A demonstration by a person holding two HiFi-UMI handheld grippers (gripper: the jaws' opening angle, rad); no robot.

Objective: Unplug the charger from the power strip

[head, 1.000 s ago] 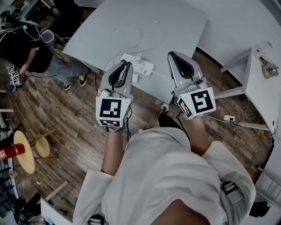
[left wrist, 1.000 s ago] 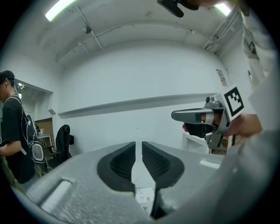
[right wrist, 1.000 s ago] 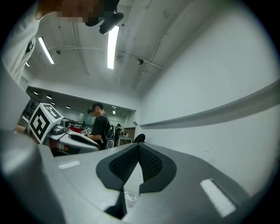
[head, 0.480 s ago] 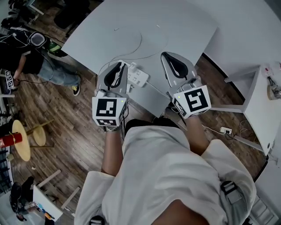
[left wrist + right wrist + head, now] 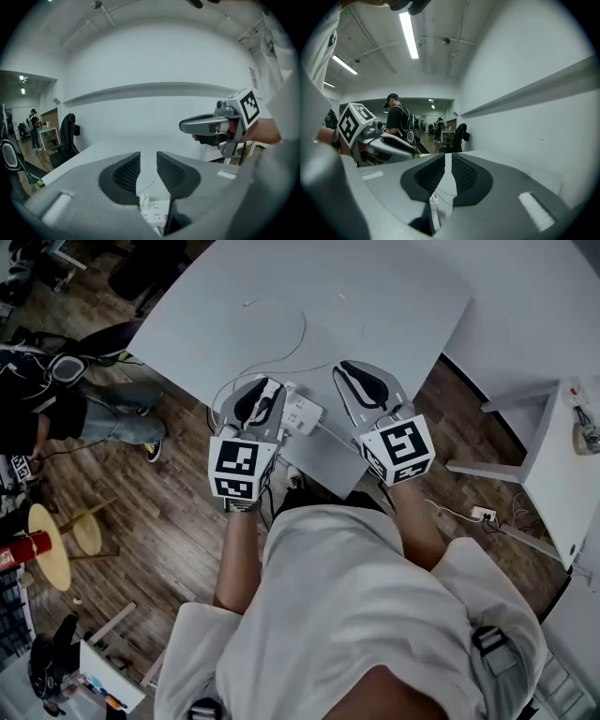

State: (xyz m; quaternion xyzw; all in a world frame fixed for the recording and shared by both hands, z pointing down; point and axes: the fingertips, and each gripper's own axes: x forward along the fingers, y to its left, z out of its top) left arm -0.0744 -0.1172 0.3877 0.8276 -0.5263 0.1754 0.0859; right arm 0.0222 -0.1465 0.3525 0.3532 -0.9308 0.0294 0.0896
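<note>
While I hold both grippers low over the table (image 5: 375,296), the strip (image 5: 302,412) lies between them near the table's near edge, white and flat with its sockets up. At the strip's left end a small white block stands upright, which I take for the charger (image 5: 142,202), plugged in there; I cannot see its prongs.

My left gripper (image 5: 265,390) hangs above that left end of the strip, not touching it. Its fingers (image 5: 124,176) are spread a little, a narrow gap between the ribbed pads, and nothing sits in that gap; through it I see bare table, with the strip and charger just below the tips.

My right gripper (image 5: 345,371) is off the strip's right end, near it but apart. Its fingers (image 5: 464,176) are barely parted, only a thin slit between the pads, pinching nothing. Low in the right gripper view, under the tips, a white edge shows; whether it is the strip's end or the charger I cannot tell.

Beyond the strip, a thin pale cord (image 5: 302,329) curves across the table. Well to the left of the strip, off the table, a person (image 5: 37,399) in dark clothes stands on the wooden floor (image 5: 169,540).
</note>
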